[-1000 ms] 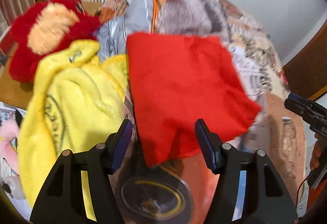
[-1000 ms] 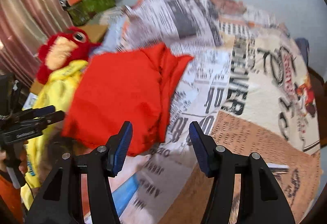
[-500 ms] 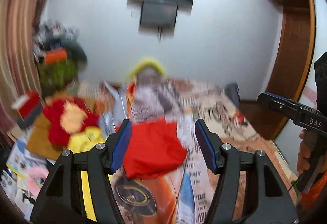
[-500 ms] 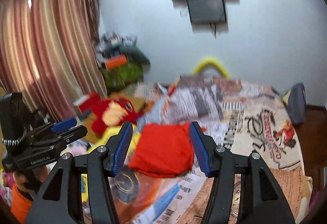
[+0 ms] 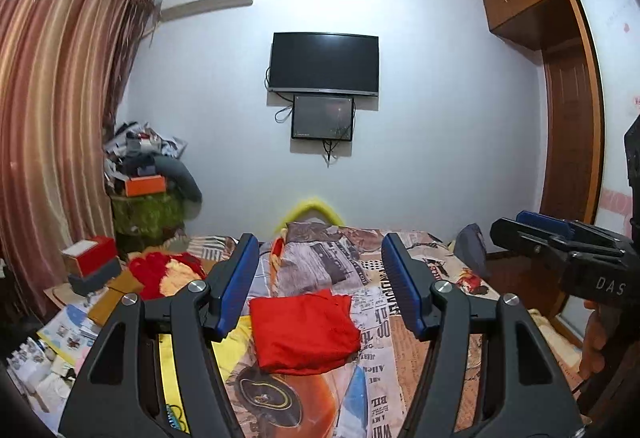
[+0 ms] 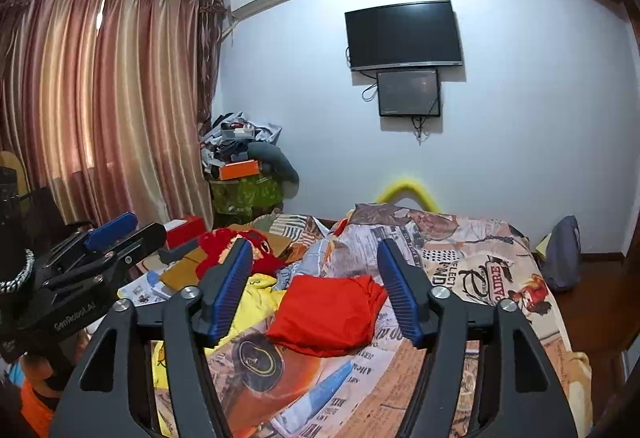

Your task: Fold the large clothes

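A: Bedroom, seen from two cameras, one on each hand-held gripper, both looking level across a bed (image 5: 452, 322) covered in a newspaper-print sheet. What would you like to know?

B: Where is the clothing being folded?

A: A red garment (image 5: 302, 332) lies on the bed as a compact, roughly rectangular bundle, its edges doubled under. In the right camera the same red garment (image 6: 332, 314) shows a slightly rumpled far corner. It looks folded, so that piece seems done.

B: Is anything holding it?

A: No. The left gripper (image 5: 316, 284) hangs well above and in front of it, fingers apart, nothing between them. The right gripper (image 6: 316, 286) is likewise clear of the cloth, and its jaws are opening, with nothing between them. Each gripper also shows at the edge of the other's view.

B: What is left to fold?

A: Just beside the red bundle, on its left, a yellow garment (image 6: 256, 300) with dark printing lies crumpled and unfolded; it is partly hidden behind the gripper fingers. It looks like the likely next piece. Behind it sits a red and yellow plush toy (image 5: 168, 274), which is not clothing. Whether more garments wait in the clutter by the curtain (image 6: 100, 110), I cannot tell.

B: And the rest of the room?

A: A dark television (image 5: 324, 64) hangs on the pale wall, with a smaller screen just under it.
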A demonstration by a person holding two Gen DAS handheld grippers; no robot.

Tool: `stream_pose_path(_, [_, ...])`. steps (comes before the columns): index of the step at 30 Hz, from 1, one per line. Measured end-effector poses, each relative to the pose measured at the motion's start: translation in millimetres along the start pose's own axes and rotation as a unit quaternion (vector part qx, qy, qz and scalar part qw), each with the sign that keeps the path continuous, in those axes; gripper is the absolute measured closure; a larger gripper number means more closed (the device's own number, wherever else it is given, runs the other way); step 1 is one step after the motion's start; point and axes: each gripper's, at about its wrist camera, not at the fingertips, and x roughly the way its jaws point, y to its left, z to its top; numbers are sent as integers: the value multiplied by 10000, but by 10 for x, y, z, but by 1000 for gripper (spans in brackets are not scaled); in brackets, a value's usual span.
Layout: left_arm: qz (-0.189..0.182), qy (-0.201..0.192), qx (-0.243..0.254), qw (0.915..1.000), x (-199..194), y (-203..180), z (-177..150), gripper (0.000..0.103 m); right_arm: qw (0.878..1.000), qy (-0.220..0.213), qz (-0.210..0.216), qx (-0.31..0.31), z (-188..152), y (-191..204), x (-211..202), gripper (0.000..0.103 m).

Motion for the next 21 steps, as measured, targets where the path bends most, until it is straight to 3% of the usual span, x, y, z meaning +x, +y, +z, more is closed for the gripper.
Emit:
stream_pose_path(2, [-17,-12,39,10000,-61,-32,-17,32,9998,-100,-160,-14,-29,24,-34,32])
stream_pose_path(4, [5,-65,16,10000,-99,-48,-43,16,9993,-197,-304,-29,-44,47,-67,18])
stream_pose_path(6, [70,-100,32,9999,-126,-68,-60,9,9989,-238,-407,-52,-48,70,-75,12])
stream_pose_path(9, [179,-52,132,9997,-128,-95,-90,7,9984,-194,-532,-81,-56,80,-55,5])
stream_pose_path(21, [285,147,-79,9995,-74,-40,-195,3,9974,7,-687,194,-144,-43,-137,4])
